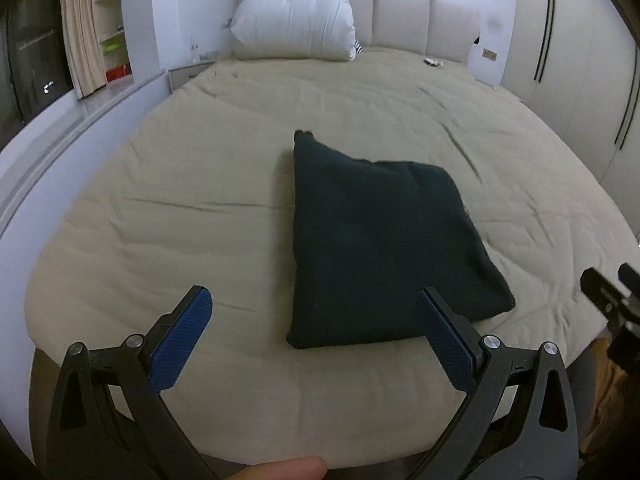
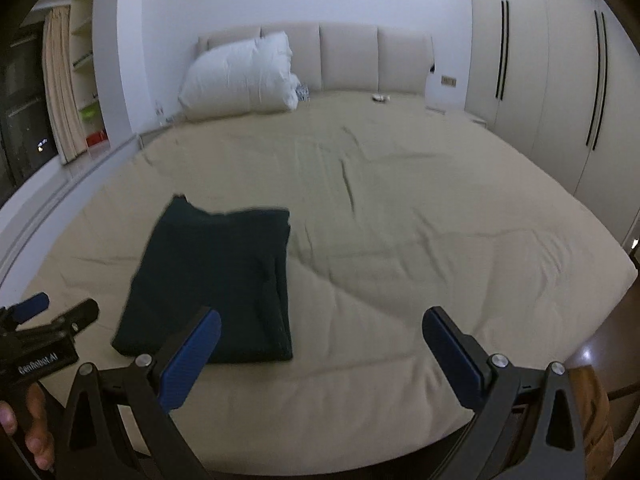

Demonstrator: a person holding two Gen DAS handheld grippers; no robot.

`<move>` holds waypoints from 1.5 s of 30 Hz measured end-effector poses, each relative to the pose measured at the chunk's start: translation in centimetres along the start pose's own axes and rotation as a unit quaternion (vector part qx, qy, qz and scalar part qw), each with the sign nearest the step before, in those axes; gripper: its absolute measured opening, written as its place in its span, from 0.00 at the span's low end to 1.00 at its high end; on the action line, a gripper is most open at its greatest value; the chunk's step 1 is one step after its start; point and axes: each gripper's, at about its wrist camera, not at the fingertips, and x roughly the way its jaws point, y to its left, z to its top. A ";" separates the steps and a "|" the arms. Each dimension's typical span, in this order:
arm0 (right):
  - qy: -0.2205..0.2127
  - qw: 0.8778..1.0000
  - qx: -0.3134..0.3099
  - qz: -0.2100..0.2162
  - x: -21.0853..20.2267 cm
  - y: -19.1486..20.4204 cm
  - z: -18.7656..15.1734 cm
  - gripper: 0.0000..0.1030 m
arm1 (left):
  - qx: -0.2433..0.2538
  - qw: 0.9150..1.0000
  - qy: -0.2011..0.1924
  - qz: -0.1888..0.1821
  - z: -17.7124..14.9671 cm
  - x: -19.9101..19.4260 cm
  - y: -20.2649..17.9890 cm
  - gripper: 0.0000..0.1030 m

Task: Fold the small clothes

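Note:
A dark folded garment (image 1: 380, 248) lies flat on the beige bed (image 1: 200, 184), near its foot edge. My left gripper (image 1: 314, 300) is open and empty, held above the garment's near edge, its fingers apart on either side. In the right wrist view the garment (image 2: 216, 280) lies to the left. My right gripper (image 2: 322, 320) is open and empty over bare bedding to the right of the garment. The left gripper's body (image 2: 44, 328) shows at the far left of that view.
A white pillow (image 1: 296, 20) leans on the padded headboard (image 1: 400, 16) at the far end. A small object (image 1: 434, 63) lies near the headboard on the right. Wardrobe doors (image 2: 560, 80) stand to the right, a window ledge (image 1: 80, 120) to the left.

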 end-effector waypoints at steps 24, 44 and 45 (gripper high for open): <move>0.046 0.999 -0.023 0.005 1.7 1.8 -1.9 1.00 | -0.005 1.000 0.027 -0.001 0.1 2.9 1.4 1.00; 0.048 0.999 -0.022 0.006 1.7 1.9 -1.9 1.00 | -0.001 1.000 0.026 0.002 0.2 3.3 1.2 1.00; 0.049 0.999 -0.022 0.007 1.7 1.9 -1.9 1.00 | -0.001 1.000 0.027 0.002 0.2 3.4 1.2 1.00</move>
